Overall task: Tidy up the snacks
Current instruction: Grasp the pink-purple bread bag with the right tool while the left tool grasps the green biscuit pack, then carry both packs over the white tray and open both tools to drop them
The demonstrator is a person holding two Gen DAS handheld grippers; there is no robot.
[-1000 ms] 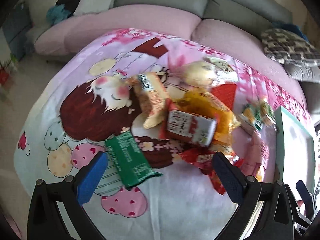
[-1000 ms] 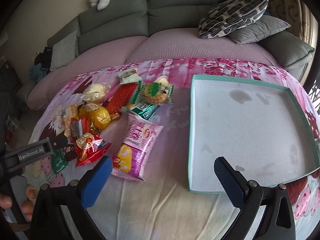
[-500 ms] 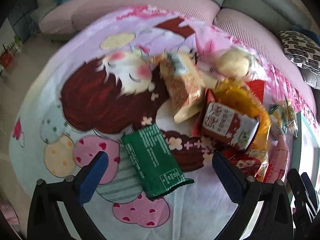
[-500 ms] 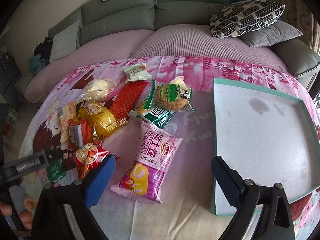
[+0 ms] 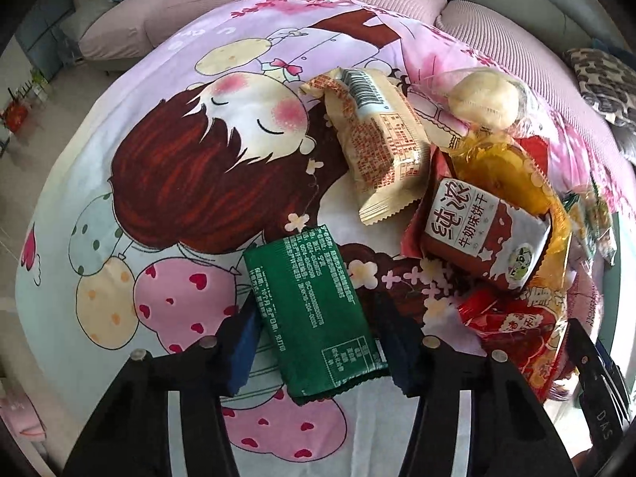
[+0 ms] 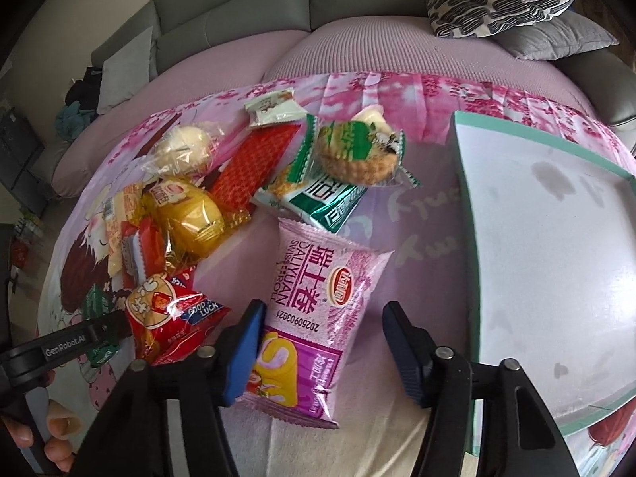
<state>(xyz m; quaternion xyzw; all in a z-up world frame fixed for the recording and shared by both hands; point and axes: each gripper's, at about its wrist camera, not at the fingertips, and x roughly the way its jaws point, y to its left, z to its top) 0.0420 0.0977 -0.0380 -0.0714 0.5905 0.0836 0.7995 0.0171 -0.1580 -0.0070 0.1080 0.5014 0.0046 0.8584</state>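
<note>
Left wrist view: left gripper (image 5: 320, 351) closing around flat green foil snack packet (image 5: 314, 314) on the table; contact uncertain. Right gripper (image 6: 322, 351) closing around pink Swiss-roll wrapper (image 6: 318, 310), right pad apart. Next: lift to teal-rimmed tray (image 6: 512, 135).

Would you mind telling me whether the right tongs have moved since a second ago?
Yes. The right tongs have moved left, away from the tray, and now straddle the pink snack pack, closing on it.
</note>
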